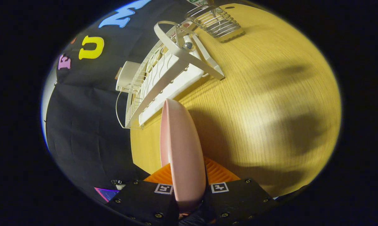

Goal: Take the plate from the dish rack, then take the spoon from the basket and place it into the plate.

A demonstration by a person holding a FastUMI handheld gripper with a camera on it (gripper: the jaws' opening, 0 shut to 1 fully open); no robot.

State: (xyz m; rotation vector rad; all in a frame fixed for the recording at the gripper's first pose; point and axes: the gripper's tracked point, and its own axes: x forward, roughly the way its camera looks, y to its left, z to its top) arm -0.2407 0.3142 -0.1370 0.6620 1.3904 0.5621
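Wooden table: gripper clamps pink plate; dish rack, wire basket beyond, spoon perhaps inside.

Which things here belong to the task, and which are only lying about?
Task things: pink plate, held on edge between the gripper fingers; white dish rack; wire basket beyond it, spoon handle inside.
Not needed: white box behind the rack; wooden table.

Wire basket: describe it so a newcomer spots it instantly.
Start at the wooden table and follow the white dish rack to its far end. Just beyond stands the wire basket, well ahead of the gripper shut on the pink plate. It's bare metal wire, unlike the white rack.
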